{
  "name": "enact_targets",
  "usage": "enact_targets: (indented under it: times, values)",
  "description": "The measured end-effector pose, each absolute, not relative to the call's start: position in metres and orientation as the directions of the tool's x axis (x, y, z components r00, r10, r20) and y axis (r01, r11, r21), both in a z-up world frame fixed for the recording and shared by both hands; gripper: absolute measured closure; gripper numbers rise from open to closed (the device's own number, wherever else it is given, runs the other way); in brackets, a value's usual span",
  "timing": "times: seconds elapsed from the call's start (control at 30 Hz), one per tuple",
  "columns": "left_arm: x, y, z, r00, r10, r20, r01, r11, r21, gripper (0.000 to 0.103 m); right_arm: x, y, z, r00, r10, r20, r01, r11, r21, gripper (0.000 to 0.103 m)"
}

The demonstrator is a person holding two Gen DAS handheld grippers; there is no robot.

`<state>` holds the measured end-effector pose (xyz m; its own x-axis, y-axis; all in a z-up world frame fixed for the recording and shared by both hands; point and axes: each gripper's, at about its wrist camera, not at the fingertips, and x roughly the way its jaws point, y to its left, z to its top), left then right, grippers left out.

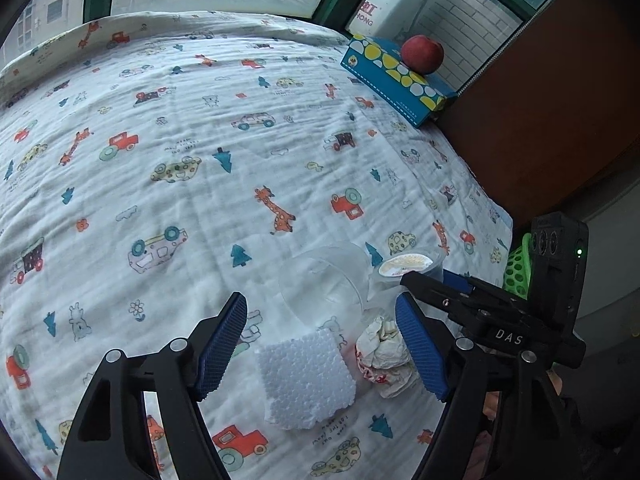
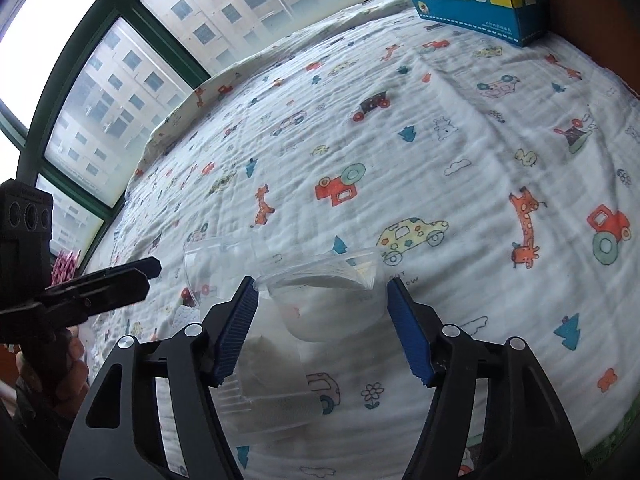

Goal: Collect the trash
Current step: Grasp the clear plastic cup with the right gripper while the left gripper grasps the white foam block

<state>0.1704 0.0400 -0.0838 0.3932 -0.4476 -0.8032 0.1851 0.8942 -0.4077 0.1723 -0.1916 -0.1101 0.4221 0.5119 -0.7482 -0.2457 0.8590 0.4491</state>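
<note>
Where the right wrist view looks along its fingers, the small clear tub [image 2: 332, 304] sits between the right gripper [image 2: 322, 328] pads, jaws spread, the left pad at its rim; whether it presses there is hard to tell, and the right pad stands apart. Its foil-topped mouth shows only from the left wrist, half hidden behind the right gripper's finger. Trash counted on the printed cloth [image 1: 180, 128]: four pieces, clustered at the near right edge: one tub, one clear plastic cup [image 1: 324, 280] lying on its side and nearly invisible against the cloth, one white foam block [image 1: 306, 384], one crumpled paper wad [image 1: 384, 350] with red print. Foam block lies between the left gripper [image 1: 320, 354] pads, jaws spread, neither pad touching it; paper wad touches the right-hand pad. Farther out: one blue tissue box [image 1: 394, 80] with one red apple [image 1: 422, 54] on top, apple cut off in the right view. Green basket [image 1: 518, 268] mostly hidden beyond the cloth's edge.
</note>
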Motion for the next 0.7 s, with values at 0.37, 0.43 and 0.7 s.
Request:
enact_targets:
  times: [0.37,0.43,0.7]
  values:
    - [0.148,0.040,-0.088,0.371,-0.394,-0.841,0.197,0.918,-0.343,0.029,0.150,-0.219,-0.071,0.534,0.458,-0.711,-0.233,0.888,0.397,0.037]
    - [0.143,0.036,-0.091,0.366,-0.374,-0.852,0.206,0.926,-0.317,0.029,0.144,-0.225,-0.064,0.549,0.453,-0.702,-0.227,0.890,0.396,0.037]
    - [0.125,0.018,-0.107,0.354,-0.298,-0.887,0.235,0.946,-0.224,0.020,0.118,-0.251,-0.042,0.607,0.418,-0.676,-0.196,0.903,0.383,0.037]
